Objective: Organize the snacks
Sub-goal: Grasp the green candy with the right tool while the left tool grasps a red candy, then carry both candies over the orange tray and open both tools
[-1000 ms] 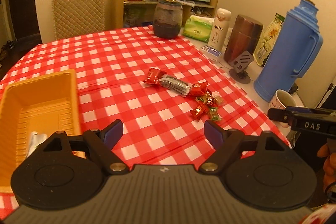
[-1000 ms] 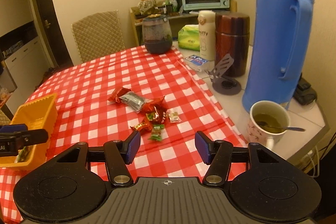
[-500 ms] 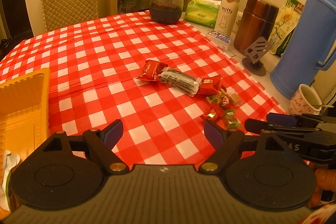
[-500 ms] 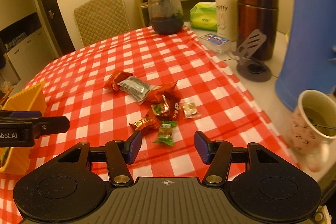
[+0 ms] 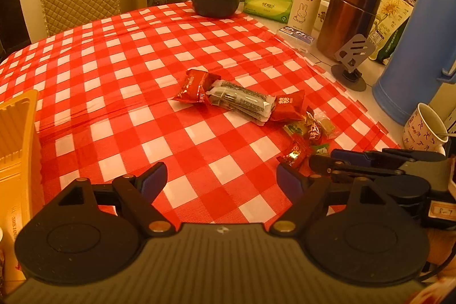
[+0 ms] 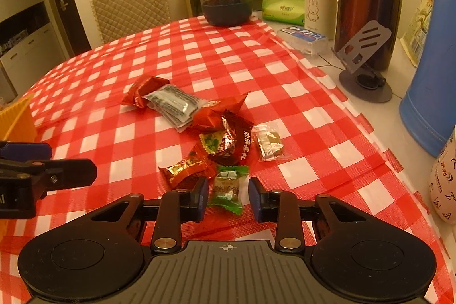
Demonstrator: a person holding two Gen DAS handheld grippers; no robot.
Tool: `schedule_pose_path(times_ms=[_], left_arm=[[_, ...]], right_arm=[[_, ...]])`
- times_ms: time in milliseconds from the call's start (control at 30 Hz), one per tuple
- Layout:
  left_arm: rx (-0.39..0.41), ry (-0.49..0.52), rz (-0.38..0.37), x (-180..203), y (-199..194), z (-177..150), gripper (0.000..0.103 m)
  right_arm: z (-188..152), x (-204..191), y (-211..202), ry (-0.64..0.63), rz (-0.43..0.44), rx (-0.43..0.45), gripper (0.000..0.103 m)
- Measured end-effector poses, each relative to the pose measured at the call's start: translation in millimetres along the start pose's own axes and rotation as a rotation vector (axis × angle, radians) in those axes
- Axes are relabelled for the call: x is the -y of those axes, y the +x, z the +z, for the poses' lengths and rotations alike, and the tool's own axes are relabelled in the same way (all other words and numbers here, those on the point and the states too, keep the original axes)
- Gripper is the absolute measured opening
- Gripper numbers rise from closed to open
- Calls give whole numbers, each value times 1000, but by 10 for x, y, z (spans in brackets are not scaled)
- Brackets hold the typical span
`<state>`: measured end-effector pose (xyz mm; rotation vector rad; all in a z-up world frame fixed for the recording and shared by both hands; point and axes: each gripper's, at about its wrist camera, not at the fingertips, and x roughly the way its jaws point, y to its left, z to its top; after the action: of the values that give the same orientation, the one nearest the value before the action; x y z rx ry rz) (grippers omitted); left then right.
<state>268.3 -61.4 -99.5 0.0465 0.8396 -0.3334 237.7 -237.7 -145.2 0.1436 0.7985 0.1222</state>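
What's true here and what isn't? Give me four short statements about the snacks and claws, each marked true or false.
1. A green-wrapped candy lies between the right claw fingers. True; the jaws are closing and the pads are not yet pressing it.
2. The left claw holds a red packet. False: the left claw is open and empty.
3. The dark bar lies between two red packets. True.
4. The cup stands on the checked cloth. False: the cup stands off the cloth, beside the blue flask.
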Motion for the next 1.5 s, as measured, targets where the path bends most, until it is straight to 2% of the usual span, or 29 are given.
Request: schedule_pose_path(times_ms=[100, 333, 433, 567, 800, 967, 1233, 1500], left_arm=[[-5, 24, -16, 47, 41, 5, 82], [-9, 125, -77, 247, 220, 19, 79], [-27, 210, -99, 379, 370, 1, 69], [-15, 312, -115, 549, 505, -33, 62], [6, 392, -115, 738, 656, -43, 42], [-11, 409, -135, 781, 671, -23, 26], [-29, 315, -104, 605, 467, -20, 25], [-2, 174, -27, 281, -54, -43, 25]], right_arm=[[-4, 12, 8, -3, -3, 7, 24], [-8, 201, -156, 51, -21, 40, 22], [-31, 326, -245, 85, -35, 43, 22], [-85, 452, -330, 108, -47, 36, 22], [-189, 552, -380, 129, -50, 17, 22], [-205, 546, -391, 133, -44, 14, 22], [-154, 462, -453, 123, -28, 25, 22], [-13, 243, -665, 90, 8, 61, 22]])
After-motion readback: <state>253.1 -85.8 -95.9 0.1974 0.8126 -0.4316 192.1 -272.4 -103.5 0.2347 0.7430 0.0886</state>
